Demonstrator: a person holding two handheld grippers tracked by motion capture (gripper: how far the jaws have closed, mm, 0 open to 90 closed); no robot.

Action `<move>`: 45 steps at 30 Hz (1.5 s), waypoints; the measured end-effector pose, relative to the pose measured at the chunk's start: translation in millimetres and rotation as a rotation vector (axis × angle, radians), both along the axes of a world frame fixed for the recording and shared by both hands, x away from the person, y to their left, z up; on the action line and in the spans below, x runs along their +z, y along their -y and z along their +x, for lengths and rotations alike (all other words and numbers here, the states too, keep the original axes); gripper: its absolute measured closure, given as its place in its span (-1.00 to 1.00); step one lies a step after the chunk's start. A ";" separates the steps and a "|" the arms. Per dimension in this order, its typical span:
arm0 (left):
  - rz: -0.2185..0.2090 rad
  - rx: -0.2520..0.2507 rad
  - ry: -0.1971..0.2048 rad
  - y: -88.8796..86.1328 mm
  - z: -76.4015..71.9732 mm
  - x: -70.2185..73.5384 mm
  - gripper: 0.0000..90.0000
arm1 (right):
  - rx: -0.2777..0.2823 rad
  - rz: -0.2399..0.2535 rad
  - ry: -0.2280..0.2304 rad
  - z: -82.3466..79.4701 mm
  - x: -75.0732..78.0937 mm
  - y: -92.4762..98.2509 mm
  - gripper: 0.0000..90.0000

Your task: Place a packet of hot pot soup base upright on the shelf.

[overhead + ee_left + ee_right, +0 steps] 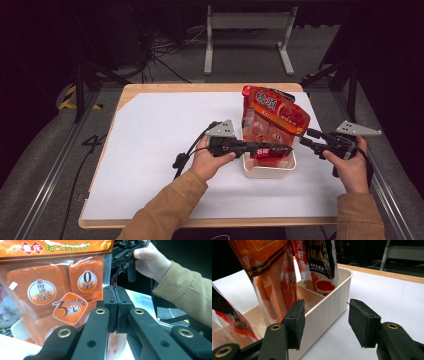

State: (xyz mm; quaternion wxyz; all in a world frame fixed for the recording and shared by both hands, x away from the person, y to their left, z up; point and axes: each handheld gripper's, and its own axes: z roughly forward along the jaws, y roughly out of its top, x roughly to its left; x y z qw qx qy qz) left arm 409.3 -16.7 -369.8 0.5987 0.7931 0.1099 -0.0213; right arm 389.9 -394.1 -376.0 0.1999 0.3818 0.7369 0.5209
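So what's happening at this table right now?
A person holds a gripper in each hand at a white bin with red-orange snack pouches standing in it. The left gripper is shut, apparently pinching the edge of the front pouch at the bin. The right gripper is open, its jaws straddling the bin's wall without touching it, one inside and one outside. Another pouch stands farther back.

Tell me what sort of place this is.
Probably a lab or studio set up for recording, not a kitchen: a white-covered table ringed by metal rails on grey carpet, loose cables behind, and a person's hand-held left gripper and right gripper.
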 end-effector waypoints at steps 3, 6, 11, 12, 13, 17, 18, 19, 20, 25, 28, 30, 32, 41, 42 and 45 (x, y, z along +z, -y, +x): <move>0.000 0.005 -0.011 -2.0 0.9 -2.3 0.96 | -0.002 0.000 -0.003 0.0 -0.1 -0.3 0.05; 0.000 0.006 -0.017 -2.6 1.3 -3.5 0.95 | -0.002 -0.002 -0.003 0.0 -0.1 -0.5 0.05; 0.000 0.008 -0.021 -4.9 1.3 -4.9 0.84 | -0.003 -0.001 -0.002 0.9 -0.3 -0.8 0.04; 0.000 0.013 -0.018 -5.5 0.9 -5.1 0.76 | -0.002 0.001 -0.002 1.1 -0.3 -1.3 0.04; 0.004 0.023 -0.011 -6.4 0.5 -5.1 0.65 | -0.003 0.000 -0.004 1.3 -0.2 -1.7 0.03; -0.002 0.038 -0.020 -10.1 -0.6 -5.2 0.29 | -0.001 -0.005 -0.001 1.9 0.5 -3.1 0.03; 0.000 0.047 -0.015 -11.3 -0.9 -4.5 0.16 | -0.001 -0.008 0.001 1.9 1.1 -3.6 0.02; -0.001 0.051 -0.014 -13.0 -1.9 -2.9 0.10 | -0.001 -0.010 0.003 1.8 1.8 -3.9 0.02; -0.005 0.055 -0.009 -14.0 -2.3 -1.7 0.05 | 0.000 -0.012 0.008 1.7 2.7 -4.3 0.02; -0.012 0.082 0.004 -25.0 -8.0 11.3 -0.16 | 0.002 -0.003 0.019 1.8 5.3 -5.5 -0.01; 0.012 0.121 0.013 -34.7 -12.6 19.4 -0.27 | 0.005 -0.002 0.015 2.8 5.8 -6.6 -0.03; 0.032 0.146 0.007 -42.5 -14.8 22.9 -0.32 | 0.010 -0.002 0.018 2.9 6.2 -7.8 -0.06; 0.044 0.169 0.002 -52.4 -16.1 25.4 -0.38 | 0.011 -0.004 0.023 2.4 7.3 -9.0 -0.07; 0.055 0.266 0.012 -93.5 -16.0 29.3 -0.48 | 0.025 -0.011 0.039 -0.1 11.3 -13.1 -0.14; 0.055 0.275 0.017 -98.3 -16.0 29.6 -0.49 | 0.024 -0.012 0.038 -0.1 11.4 -13.3 -0.16; 0.056 0.297 0.029 -112.0 -17.4 30.6 -0.51 | 0.026 -0.014 0.035 -0.3 11.6 -13.8 -0.17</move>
